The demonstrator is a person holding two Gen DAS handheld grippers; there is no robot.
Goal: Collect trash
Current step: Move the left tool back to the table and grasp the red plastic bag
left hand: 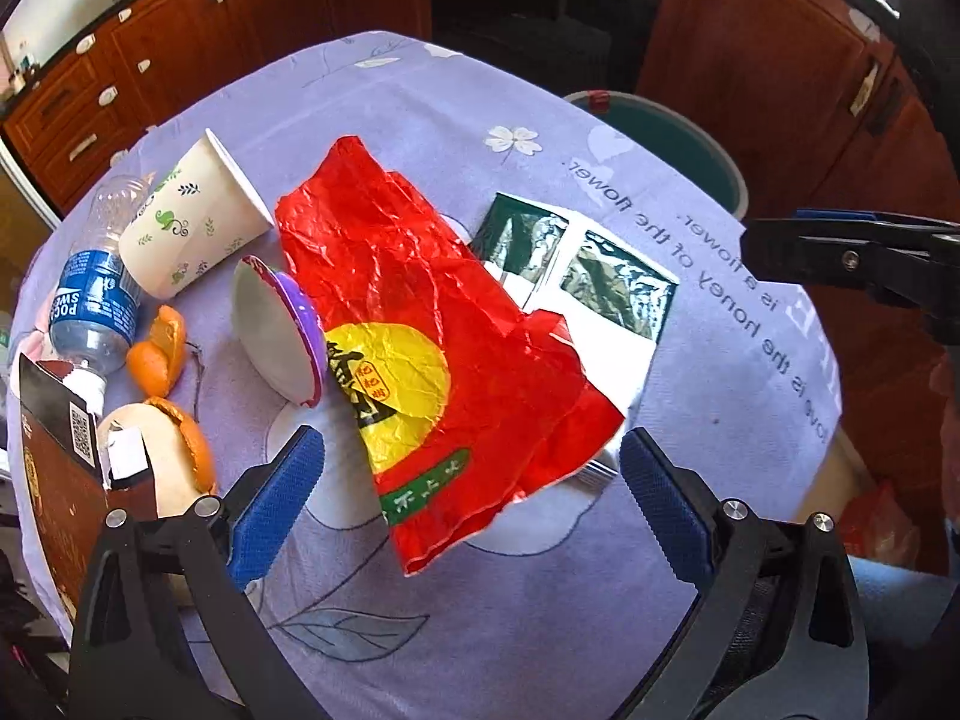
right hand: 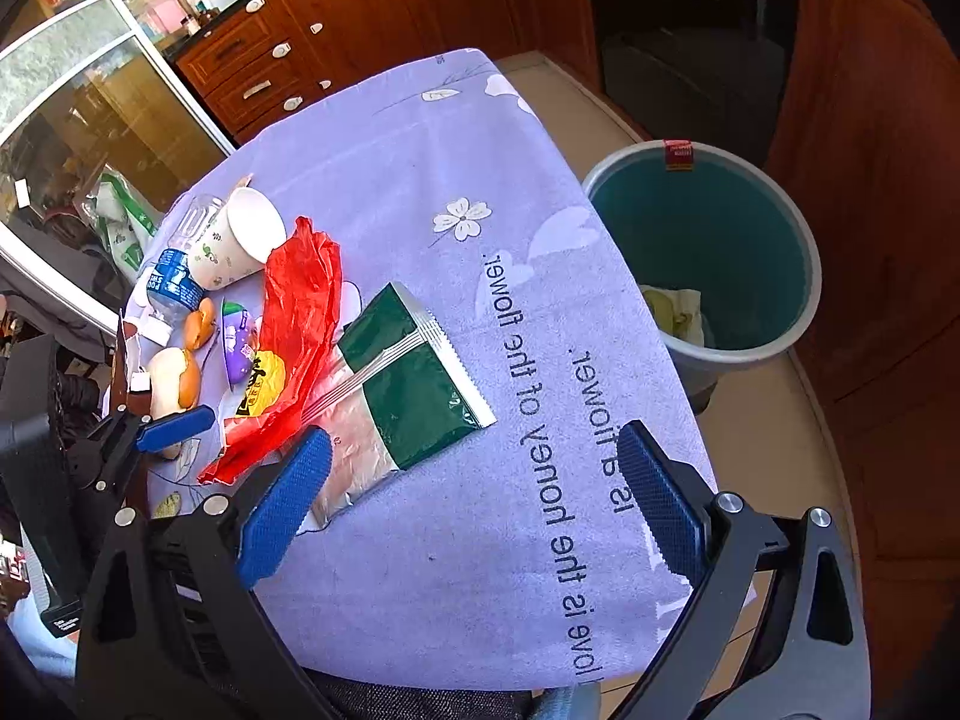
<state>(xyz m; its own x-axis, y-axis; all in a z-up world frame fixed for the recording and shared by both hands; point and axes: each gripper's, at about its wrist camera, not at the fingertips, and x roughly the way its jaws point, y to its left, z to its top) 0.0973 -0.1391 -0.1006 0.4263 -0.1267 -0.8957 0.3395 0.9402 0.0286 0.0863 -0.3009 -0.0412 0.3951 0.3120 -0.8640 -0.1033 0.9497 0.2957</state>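
A crumpled red wrapper lies on the purple tablecloth, partly over a green and silver foil packet. My left gripper is open just above the wrapper's near end, one finger on each side. To the left lie a paper cup on its side, a plastic bottle, a purple-rimmed cup and orange peels. My right gripper is open and empty above bare cloth near the foil packet. A teal bin stands on the floor beyond the table's right edge.
A brown box stands at the left table edge. Wooden cabinets line the far wall. The bin holds some pale trash. A glass door is at the left.
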